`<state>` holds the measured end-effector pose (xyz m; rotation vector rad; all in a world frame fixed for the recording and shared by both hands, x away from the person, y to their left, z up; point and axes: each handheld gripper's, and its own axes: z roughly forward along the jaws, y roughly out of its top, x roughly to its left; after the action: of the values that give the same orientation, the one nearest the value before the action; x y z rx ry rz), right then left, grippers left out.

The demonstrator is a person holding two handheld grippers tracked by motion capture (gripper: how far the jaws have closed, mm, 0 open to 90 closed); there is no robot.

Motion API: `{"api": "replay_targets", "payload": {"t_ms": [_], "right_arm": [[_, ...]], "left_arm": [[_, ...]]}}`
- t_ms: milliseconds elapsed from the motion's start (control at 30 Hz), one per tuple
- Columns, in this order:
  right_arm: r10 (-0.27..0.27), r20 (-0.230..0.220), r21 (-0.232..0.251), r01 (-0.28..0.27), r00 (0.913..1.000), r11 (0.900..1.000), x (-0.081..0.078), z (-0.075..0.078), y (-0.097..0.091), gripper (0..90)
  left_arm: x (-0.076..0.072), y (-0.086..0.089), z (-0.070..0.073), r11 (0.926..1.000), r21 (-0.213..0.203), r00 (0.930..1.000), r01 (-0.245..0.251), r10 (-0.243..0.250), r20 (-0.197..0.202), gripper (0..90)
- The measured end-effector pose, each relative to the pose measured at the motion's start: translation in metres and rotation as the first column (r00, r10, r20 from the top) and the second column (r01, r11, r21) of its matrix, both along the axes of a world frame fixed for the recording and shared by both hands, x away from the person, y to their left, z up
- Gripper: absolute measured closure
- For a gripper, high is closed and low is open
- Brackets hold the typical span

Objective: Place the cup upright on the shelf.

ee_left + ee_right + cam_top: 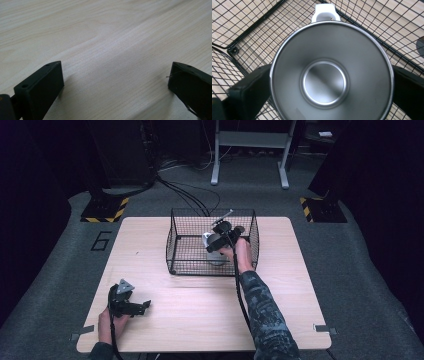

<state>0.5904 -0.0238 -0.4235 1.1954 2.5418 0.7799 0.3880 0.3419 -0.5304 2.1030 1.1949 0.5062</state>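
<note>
A shiny metal cup with a white handle sits between the two black jaws of my right gripper, mouth toward the camera, and the jaws press on its sides. In the high view this cup is inside the black wire basket at the table's far middle, with my right gripper reaching in from above. My left gripper rests on the wooden table at the near left. Its jaws stand wide apart over bare wood, with nothing between them.
The basket's wire floor and walls surround the cup closely. A cable trails from the right gripper along the forearm. Beyond the table are grey carpet, floor cables and a white stand.
</note>
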Motion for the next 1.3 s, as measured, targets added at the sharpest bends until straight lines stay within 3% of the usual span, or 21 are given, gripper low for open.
{"api": "replay_targets", "payload": {"t_ms": [100,533,900,1133,1300], "right_arm": [[-0.016,0.001,0.043,0.016,0.9999,0.9989,-0.002,0.003,-0.004,0.0],[-0.017,0.089,0.124,0.006,0.9959,0.9923,-0.026,0.040,-0.026,0.0],[0.014,0.176,0.145,-0.040,0.9844,0.9887,-0.071,0.073,-0.049,0.0],[0.020,0.240,0.144,-0.056,0.9706,0.9880,-0.109,0.078,-0.074,0.0],[0.014,0.245,0.133,-0.048,0.9694,0.9899,-0.130,0.075,-0.091,0.0]], "left_arm": [[0.000,0.000,0.000,1.0000,-0.006,0.9999,-0.006,0.006,0.009,0.0],[0.000,-0.001,-0.001,0.9999,-0.008,0.9998,-0.010,0.010,0.016,0.0],[0.000,-0.001,-0.001,0.9999,-0.011,0.9998,-0.012,0.012,0.014,0.0],[0.000,-0.001,-0.001,0.9999,-0.012,0.9999,-0.011,0.011,0.010,0.0],[0.000,-0.001,-0.001,0.9999,-0.012,0.9998,-0.012,0.012,0.013,0.0]]}}
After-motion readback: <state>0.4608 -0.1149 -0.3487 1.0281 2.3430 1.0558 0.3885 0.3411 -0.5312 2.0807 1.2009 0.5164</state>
